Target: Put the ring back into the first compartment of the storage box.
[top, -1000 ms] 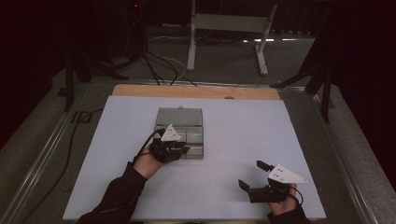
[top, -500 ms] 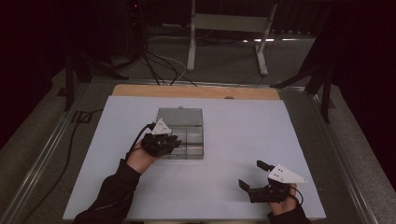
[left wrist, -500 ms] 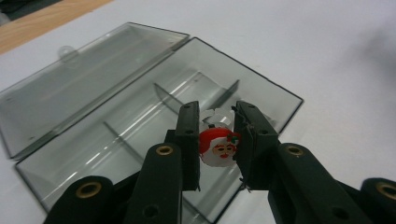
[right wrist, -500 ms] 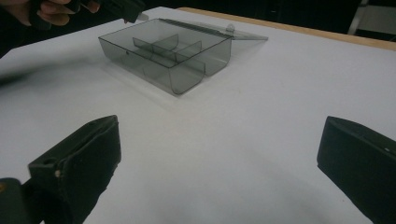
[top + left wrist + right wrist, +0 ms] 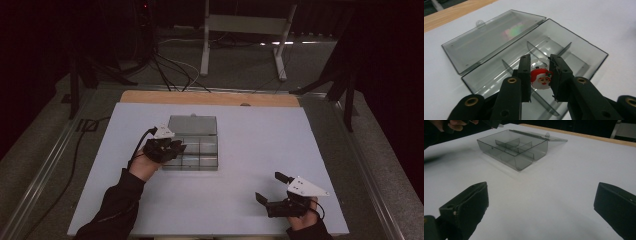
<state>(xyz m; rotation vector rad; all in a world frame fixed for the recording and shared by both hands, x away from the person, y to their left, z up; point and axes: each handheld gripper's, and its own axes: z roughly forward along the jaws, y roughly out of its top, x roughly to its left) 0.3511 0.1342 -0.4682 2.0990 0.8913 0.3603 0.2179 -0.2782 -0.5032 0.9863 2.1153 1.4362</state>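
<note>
A clear grey compartment box lies open at the table's middle, its lid folded flat behind it. My left gripper hovers over the box's left compartments and is shut on a small Santa-face ring, red hat and white band showing between the jaws. The dividers and box wall lie just beneath it. My right gripper rests open near the front right of the table, with nothing between its jaws. From there the box stands far off.
The box sits on a white mat over a wooden table whose back edge shows. Cables and a metal stand are on the floor beyond. A metal rail runs along the left side.
My left gripper has slid a little to the left over the box, still shut on the Santa ring. The right gripper has stayed put.
</note>
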